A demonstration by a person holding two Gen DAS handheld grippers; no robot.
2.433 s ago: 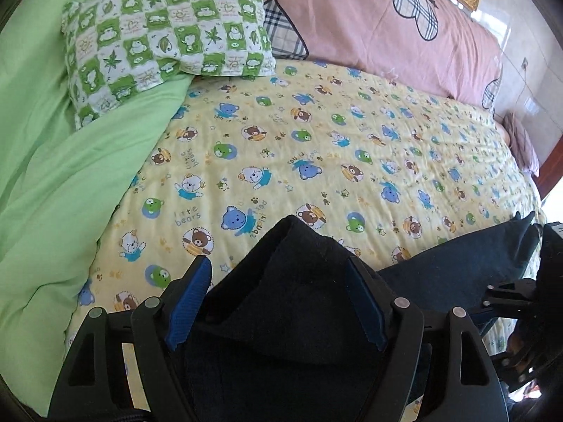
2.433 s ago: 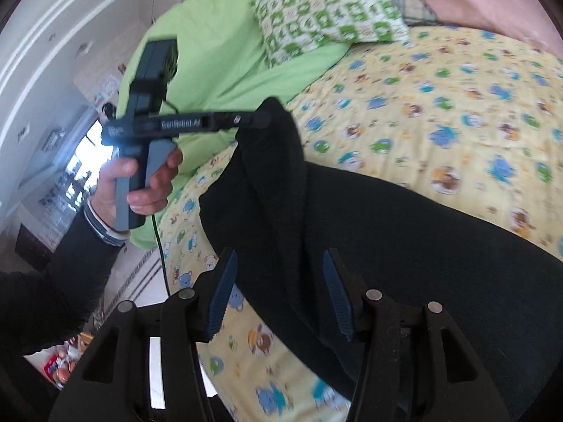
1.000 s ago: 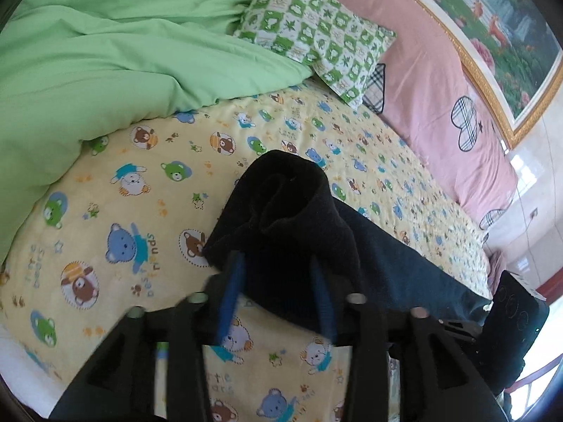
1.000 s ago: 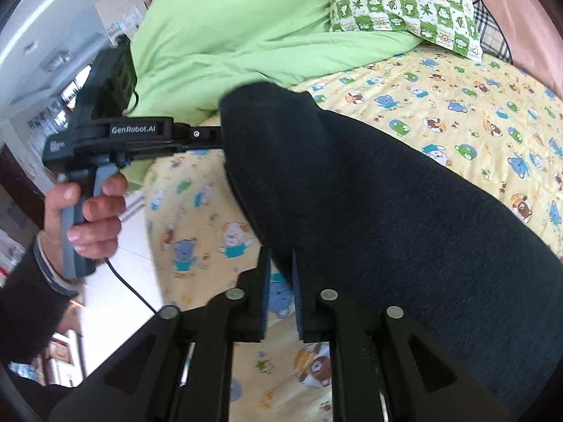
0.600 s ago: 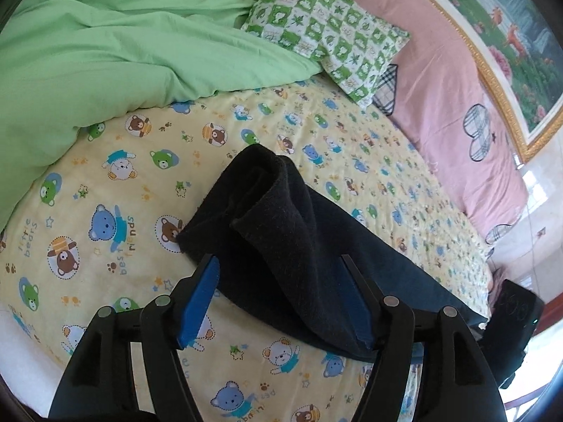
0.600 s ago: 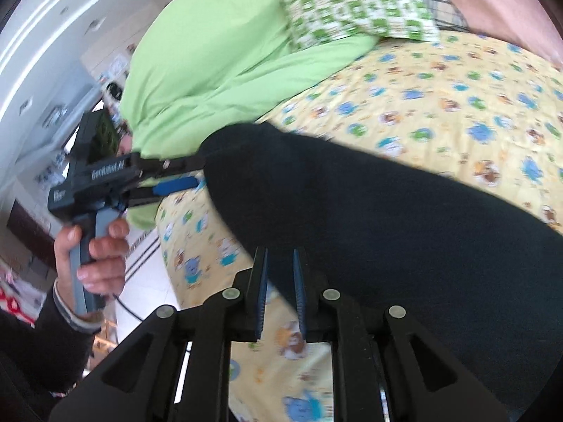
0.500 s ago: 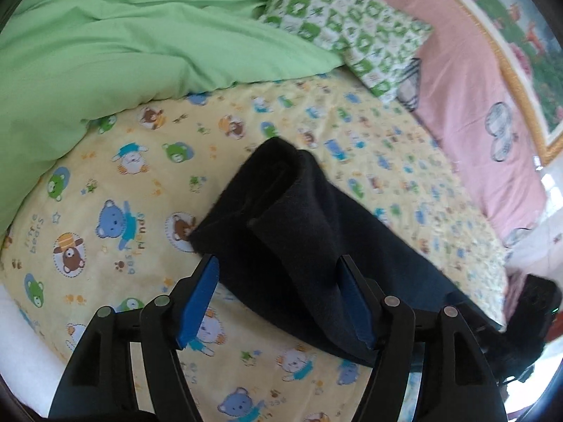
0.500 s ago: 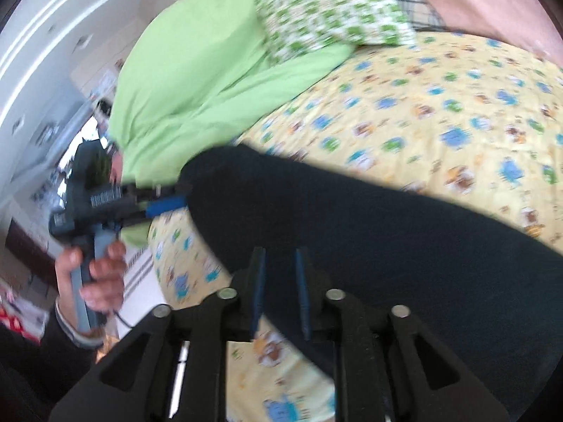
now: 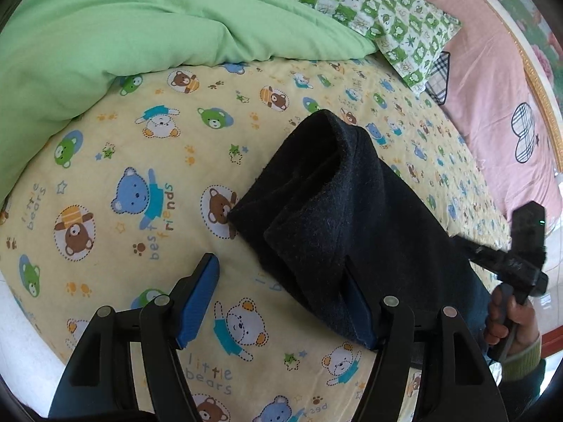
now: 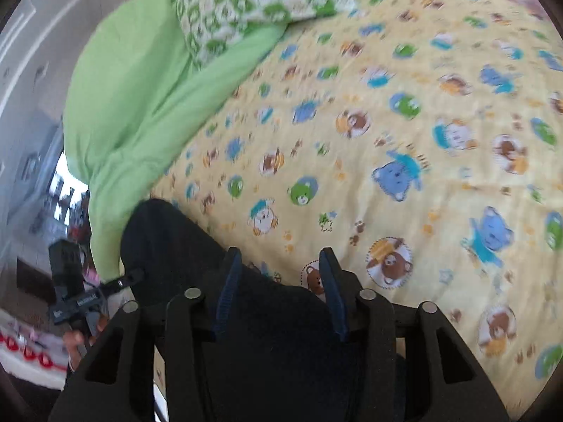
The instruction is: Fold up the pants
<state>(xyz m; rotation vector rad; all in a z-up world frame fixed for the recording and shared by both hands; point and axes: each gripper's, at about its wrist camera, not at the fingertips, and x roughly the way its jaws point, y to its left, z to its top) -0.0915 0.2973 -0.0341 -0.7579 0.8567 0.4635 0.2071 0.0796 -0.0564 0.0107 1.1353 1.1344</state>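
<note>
Both sets of jaws stood apart, gripping nothing: the left gripper (image 9: 281,299) hung over the near corner of the black pants (image 9: 337,218), the right gripper (image 10: 278,288) over their dark cloth at the far end. The pants lay doubled lengthwise on the yellow bear-print sheet (image 9: 147,161), one thick, fuzzy fleece layer lapped unevenly over the other. Judging by this, a first fold was done; crosswise folds and squaring remained. The green duvet (image 9: 123,35) lay bunched beyond.
</note>
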